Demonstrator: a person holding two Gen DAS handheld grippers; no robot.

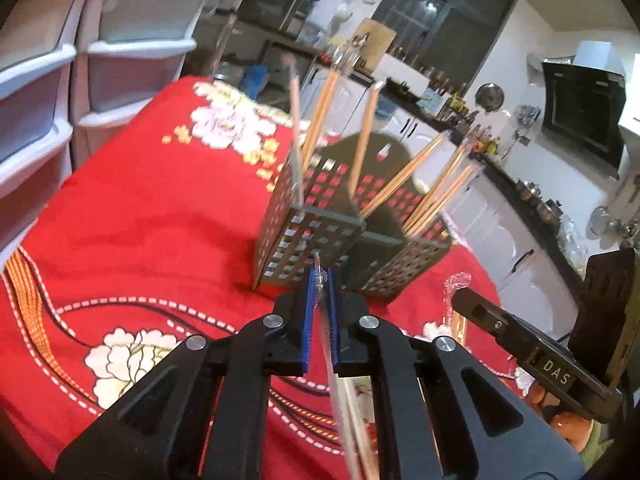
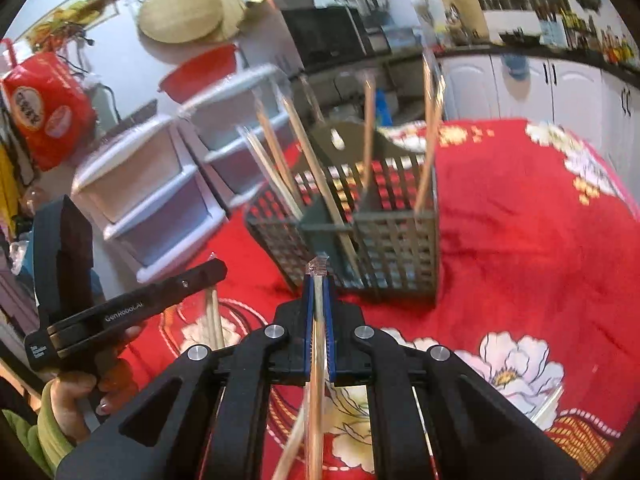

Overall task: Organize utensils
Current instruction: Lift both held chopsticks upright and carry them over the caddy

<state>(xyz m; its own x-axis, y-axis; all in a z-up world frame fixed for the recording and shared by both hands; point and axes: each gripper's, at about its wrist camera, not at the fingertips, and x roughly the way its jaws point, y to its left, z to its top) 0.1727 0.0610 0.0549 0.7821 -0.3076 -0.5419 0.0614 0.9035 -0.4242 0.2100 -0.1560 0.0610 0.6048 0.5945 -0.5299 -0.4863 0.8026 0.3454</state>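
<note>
**Both grippers loaded, holder ahead**

- Step in hand, as I judge it: carrying wrapped chopsticks toward the holder. Pick-up looks done; insertion not yet begun.
- Left gripper [image 1: 323, 280]: blue pads closed on a pair of chopsticks in a clear wrapper [image 1: 340, 400]. The crimped wrapper end pokes out just past the tips; the sticks trail back toward the camera under the jaws.
- Right gripper [image 2: 319, 280]: likewise clamped on a wrapped pair [image 2: 314, 392], wrapper end showing at the tips, sticks running back and down.
- Target: grey perforated chopstick holder [image 1: 312, 236], two compartments with a taller back plate, standing on the red floral tablecloth [image 1: 152, 216]. It sits just beyond both sets of tips, on the far side.
- Already in the holder: several wrapped pairs [image 1: 404, 176], leaning out at loose angles in both compartments.
- More wrapped sticks lie on the cloth near right in the right wrist view [image 2: 550, 402].
- A hand [image 2: 76, 396] grips the left tool's handle, low left in the right wrist view.
- Next move calls for, in my reading: tipping each pair upright, free end down, above a compartment, then lowering between the leaning sticks before letting go. Risks: snagging a leaning pair, or the grippers crowding each other.
</note>
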